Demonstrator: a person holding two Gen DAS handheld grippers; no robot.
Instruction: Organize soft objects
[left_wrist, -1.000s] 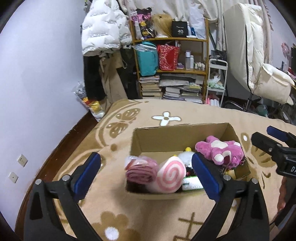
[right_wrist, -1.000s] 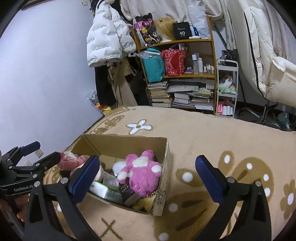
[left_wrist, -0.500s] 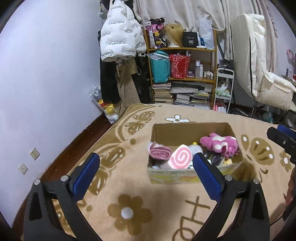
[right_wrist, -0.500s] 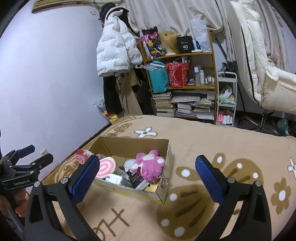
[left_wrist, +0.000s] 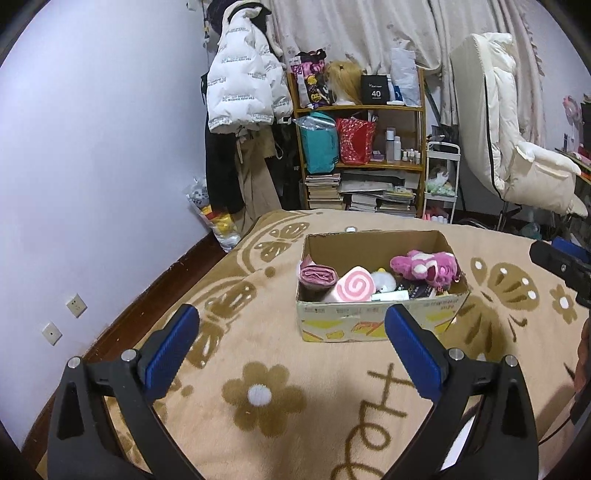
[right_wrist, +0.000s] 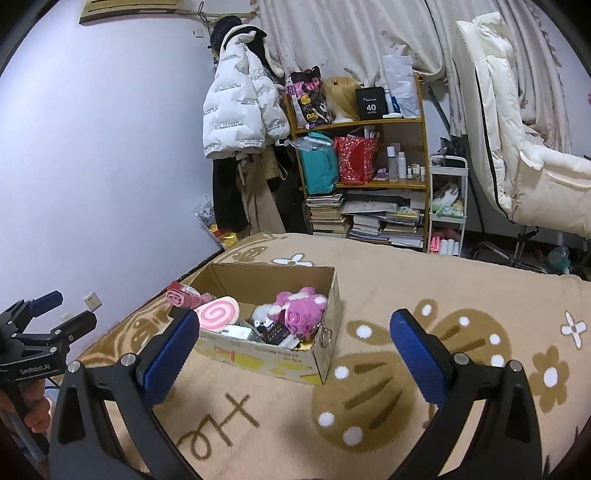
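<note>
Both grippers pulled back since earlier frame; cardboard box (left_wrist: 380, 317) smaller, frame centre. Left gripper (left_wrist: 291, 339) jaws wide apart, empty. Right gripper (right_wrist: 295, 343) likewise. Pink plush (left_wrist: 424, 267) inside box, right side.

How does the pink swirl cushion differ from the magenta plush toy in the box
The pink swirl cushion is pale pink with a flat round spiral face; the magenta plush toy is darker, lumpy, with white patches. The cushion leans at the cardboard box front, left of centre; the toy lies slumped on the right. Both sit atop the pile, untouched.
</note>
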